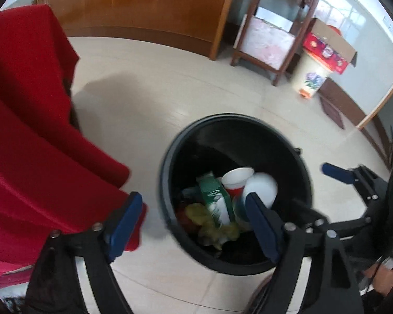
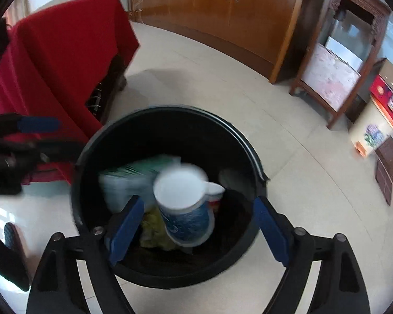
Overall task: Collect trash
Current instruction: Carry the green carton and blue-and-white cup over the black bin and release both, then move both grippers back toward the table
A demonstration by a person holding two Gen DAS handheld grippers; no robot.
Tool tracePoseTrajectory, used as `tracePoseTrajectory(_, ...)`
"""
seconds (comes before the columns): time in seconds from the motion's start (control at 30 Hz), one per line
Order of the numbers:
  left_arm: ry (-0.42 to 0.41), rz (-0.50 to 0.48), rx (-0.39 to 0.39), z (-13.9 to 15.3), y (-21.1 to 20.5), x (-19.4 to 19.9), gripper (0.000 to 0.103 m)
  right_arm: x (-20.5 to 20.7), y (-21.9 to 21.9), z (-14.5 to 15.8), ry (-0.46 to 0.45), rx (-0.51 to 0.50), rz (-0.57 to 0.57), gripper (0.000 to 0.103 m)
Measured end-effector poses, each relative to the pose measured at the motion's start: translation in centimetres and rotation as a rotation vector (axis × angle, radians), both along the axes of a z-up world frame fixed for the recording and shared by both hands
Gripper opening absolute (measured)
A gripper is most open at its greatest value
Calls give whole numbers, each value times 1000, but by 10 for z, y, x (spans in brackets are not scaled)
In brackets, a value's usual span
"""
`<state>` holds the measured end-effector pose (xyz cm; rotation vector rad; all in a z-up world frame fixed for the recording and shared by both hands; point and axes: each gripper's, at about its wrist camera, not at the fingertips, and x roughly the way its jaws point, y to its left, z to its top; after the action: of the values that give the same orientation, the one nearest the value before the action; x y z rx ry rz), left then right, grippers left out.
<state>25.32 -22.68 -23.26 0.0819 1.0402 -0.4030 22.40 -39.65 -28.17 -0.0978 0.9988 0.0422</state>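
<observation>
Left wrist view: left gripper (image 1: pixel 194 225) hangs over the near-left rim of the black bin (image 1: pixel 170 157), jaws spread wide, nothing between them. Trash already lies in the bin: green carton (image 1: pixel 214 198), red-and-white cup (image 1: pixel 237 179), white bowl (image 1: pixel 262 187), yellow crumpled wrapper (image 1: pixel 201 214). Red cloth (image 1: pixel 39 130) drapes furniture to the left. The right gripper shows at the right edge, its far finger (image 1: pixel 336 172) over the floor.

Right wrist view: right gripper (image 2: pixel 199 225) is over the bin's near rim, jaws released. A blue-and-white cup (image 2: pixel 186 209) sits between the fingers untouched, blurred, seemingly dropping in.

Judgement: collecting looks mostly done; no loose trash shows on the visible floor.
</observation>
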Motion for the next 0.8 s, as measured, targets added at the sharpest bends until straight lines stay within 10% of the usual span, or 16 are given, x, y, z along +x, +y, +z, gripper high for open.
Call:
tracePoseTrajectory(0.13, -39, 13, 64, -2, 1, -8, 100, -6, -5, -1, 6, -10, -72, 103)
tracePoseTrajectory(0.8, -114, -9, 97, 32, 14, -34, 103, -36, 1, 53, -91, 91, -236, 103)
